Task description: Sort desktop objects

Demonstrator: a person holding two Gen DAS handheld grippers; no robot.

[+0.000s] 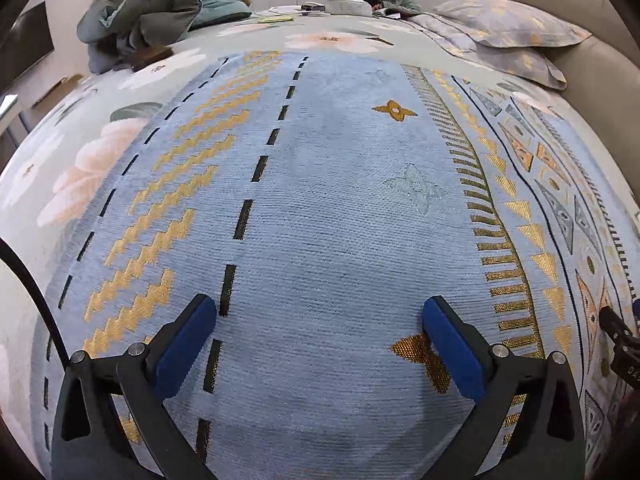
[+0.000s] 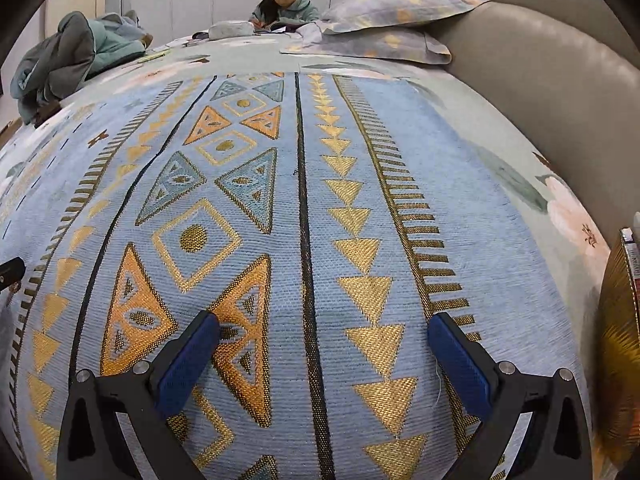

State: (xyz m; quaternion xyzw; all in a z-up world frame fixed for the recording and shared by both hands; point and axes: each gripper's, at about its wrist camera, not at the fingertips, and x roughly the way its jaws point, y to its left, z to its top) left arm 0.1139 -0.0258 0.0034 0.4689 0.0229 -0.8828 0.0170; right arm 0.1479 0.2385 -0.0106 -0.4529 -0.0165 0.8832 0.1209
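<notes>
Blue woven cloth with gold triangles and zigzags point(image 1: 328, 208) covers the bed under both tools. The left hand-held gripper point(image 1: 320, 332) and the right hand-held gripper point(image 2: 324, 344) hang spread wide with nothing between their blue pads. No sortable object lies near them; only a gold-edged item point(image 2: 620, 320) shows at the right view's edge. Turning toward it before lowering seems wise.

Both wrist cameras look steeply down, close over the same patterned blanket point(image 1: 320, 220).
</notes>
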